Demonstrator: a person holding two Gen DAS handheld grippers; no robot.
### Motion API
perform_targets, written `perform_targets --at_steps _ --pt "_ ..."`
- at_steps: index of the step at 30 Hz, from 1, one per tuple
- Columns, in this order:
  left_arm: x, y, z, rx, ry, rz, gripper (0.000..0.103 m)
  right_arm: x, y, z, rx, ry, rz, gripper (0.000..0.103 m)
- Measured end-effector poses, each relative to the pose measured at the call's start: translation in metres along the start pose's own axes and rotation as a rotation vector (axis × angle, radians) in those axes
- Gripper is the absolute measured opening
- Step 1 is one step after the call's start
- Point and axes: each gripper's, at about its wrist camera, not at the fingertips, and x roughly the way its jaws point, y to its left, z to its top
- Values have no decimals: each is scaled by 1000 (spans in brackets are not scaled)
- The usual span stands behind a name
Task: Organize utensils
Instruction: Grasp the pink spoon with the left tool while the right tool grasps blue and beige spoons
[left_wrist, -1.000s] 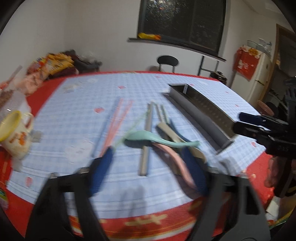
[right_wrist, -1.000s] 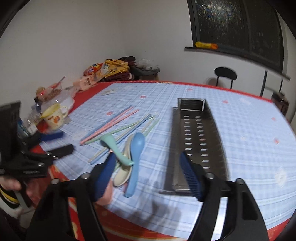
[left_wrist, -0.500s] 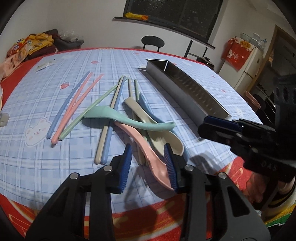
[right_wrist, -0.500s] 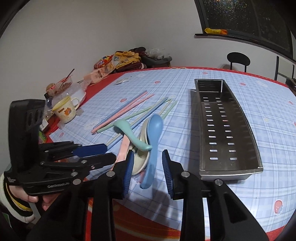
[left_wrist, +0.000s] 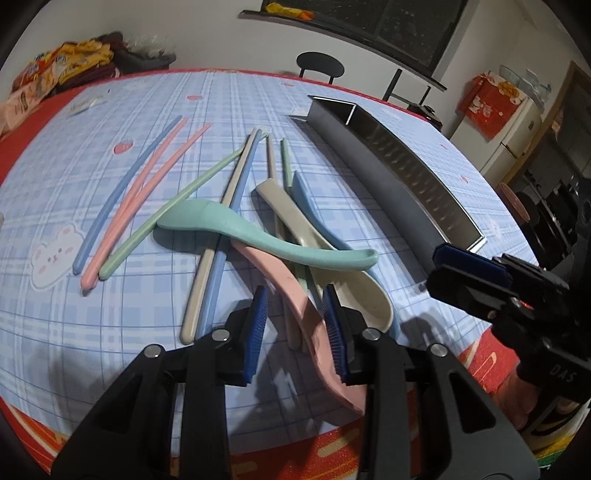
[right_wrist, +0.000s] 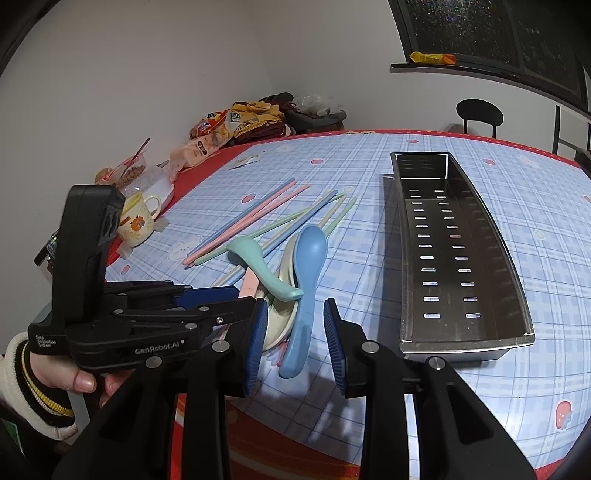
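Left gripper (left_wrist: 297, 325) closing, pads astride the pink spoon (left_wrist: 295, 295), not pressing; right gripper (right_wrist: 295, 332) partly apart astride the blue spoon (right_wrist: 306, 280). Both spoons heaped with chopsticks (left_wrist: 147, 184) beside the steel tray (right_wrist: 461, 258).

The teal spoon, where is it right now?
In the left wrist view the teal spoon lies mid-table across the top of the utensil pile, over the pink spoon and cream spoon, left of the metal tray.
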Motion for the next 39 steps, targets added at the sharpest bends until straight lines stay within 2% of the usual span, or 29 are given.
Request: perform_targets --at_steps 12,16,23,34,39 --pt "6 2 -2 0 -4 -21 32 9 1 -1 -2 25 6 31" --pt "6 2 -4 4 -6 -39 22 11 3 -1 -6 29 1 31" --pt "-1 13 -8 -14 -24 -72 11 14 6 2 -18 36 -15 31" --pt "-16 35 -10 -46 -65 -81 11 23 6 6 -26 54 -69 31" --pt "-18 44 -11 -70 -76 -93 11 30 11 10 -44 67 -48 21"
